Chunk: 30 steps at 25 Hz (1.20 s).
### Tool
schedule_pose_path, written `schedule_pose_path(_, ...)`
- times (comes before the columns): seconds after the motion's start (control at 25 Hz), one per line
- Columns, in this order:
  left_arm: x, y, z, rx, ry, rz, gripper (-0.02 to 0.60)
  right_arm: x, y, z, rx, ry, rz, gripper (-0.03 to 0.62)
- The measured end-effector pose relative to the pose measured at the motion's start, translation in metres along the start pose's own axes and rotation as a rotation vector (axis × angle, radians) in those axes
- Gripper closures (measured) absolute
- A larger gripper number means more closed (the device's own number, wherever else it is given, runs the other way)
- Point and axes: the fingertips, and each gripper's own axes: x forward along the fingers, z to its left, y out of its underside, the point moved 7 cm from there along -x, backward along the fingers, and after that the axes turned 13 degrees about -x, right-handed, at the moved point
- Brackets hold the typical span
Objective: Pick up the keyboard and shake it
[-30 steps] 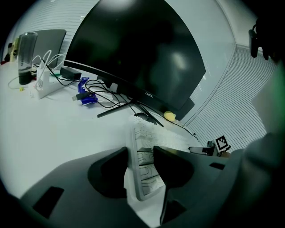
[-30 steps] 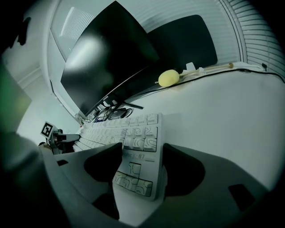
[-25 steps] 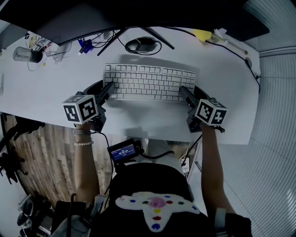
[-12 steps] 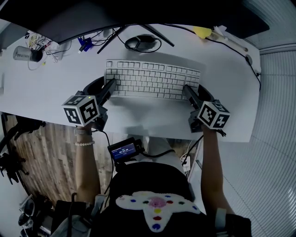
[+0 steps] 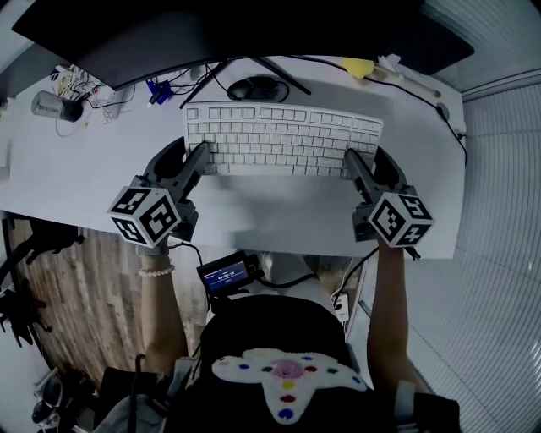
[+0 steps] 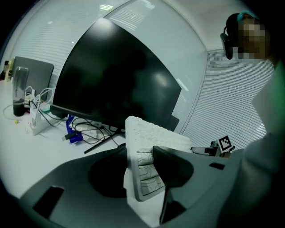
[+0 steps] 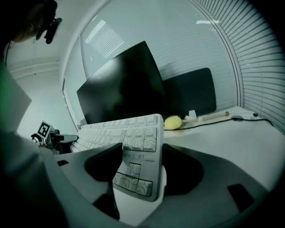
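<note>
Keyboard [image 5: 283, 139]: white, full-width, keys facing up; held by its two short ends and appearing raised clear of the surface [image 5: 84, 169], with its shadow on the white top below its near edge.
Keyboard position: lengthwise across the person's front, just ahead of the monitor stand's legs and the mouse [image 5: 258, 87].
Left gripper [image 5: 203, 156]: clenched on the keyboard's left end, one jaw on the key face and the other against the underside.
Right gripper [image 5: 348, 161]: clenched on the keyboard's right end, which fills the gap between its jaws; arrow keys and printed lettering show there.
Marker cubes: one on each gripper, nearest the person, over the surface's near edge.
Monitor [image 5: 254, 25]: large, dark, screen off, behind the keyboard.
Yellow object [image 5: 357, 66]: small and rounded, on the surface behind the keyboard's right end, beside a cable; not identifiable further.
Left rear of surface: tangled cables with a blue connector [image 5: 156, 89], a white power strip [image 6: 38, 127], and a dark-based bottle [image 5: 55, 106], all well apart from the keyboard.
</note>
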Motion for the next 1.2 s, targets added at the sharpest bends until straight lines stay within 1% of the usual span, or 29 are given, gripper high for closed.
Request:
schedule_pose_path(0.16, -0.017, -0.010, -0.019, 0.091, 0.048, -0.098, 0.394, -0.022, -0.014, 0.007, -0.052, 0.015, -0.124, 0.294)
schedule_pose_path(0.24, -0.012, -0.014, -0.016, 0.121, 0.064, -0.130, 0.394, -0.015, -0.017, 0.006, -0.073, 0.020, -0.160, 0.293)
schedule_pose_path(0.28, -0.008, -0.010, -0.010, 0.106, 0.054, -0.114, 0.394, -0.009, -0.015, 0.005, -0.071, 0.016, -0.133, 0.295)
schedule_pose_path(0.32, -0.006, -0.002, -0.005, 0.064, 0.027, -0.069, 0.394, -0.005, -0.009, 0.005, -0.055, 0.008, -0.067, 0.294)
schedule_pose_path(0.4, -0.006, 0.012, 0.001, -0.038, -0.041, 0.053, 0.394, -0.003, 0.003, 0.004, -0.002, -0.013, 0.092, 0.293)
schedule_pose_path(0.44, -0.002, 0.012, 0.004, -0.053, -0.058, 0.089, 0.394, 0.000, 0.006, 0.001, 0.018, -0.014, 0.125, 0.293)
schedule_pose_path(0.48, 0.003, 0.008, 0.007, -0.041, -0.058, 0.097, 0.394, 0.006, 0.008, -0.001, 0.026, -0.010, 0.118, 0.293)
schedule_pose_path(0.6, 0.009, 0.000, 0.007, 0.025, -0.032, 0.053, 0.394, 0.011, 0.008, -0.004, 0.014, -0.001, 0.030, 0.293)
schedule_pose_path(0.68, 0.007, 0.001, 0.005, 0.038, -0.026, 0.034, 0.394, 0.008, 0.008, -0.005, 0.006, 0.003, 0.006, 0.293)
schedule_pose_path(0.92, 0.009, 0.001, 0.007, 0.034, -0.022, 0.051, 0.394, 0.006, 0.006, -0.003, 0.014, 0.019, 0.030, 0.293)
schedule_pose_path(1.2, 0.010, 0.003, 0.011, 0.054, -0.005, 0.026, 0.394, 0.006, 0.006, -0.002, 0.007, 0.036, 0.011, 0.293)
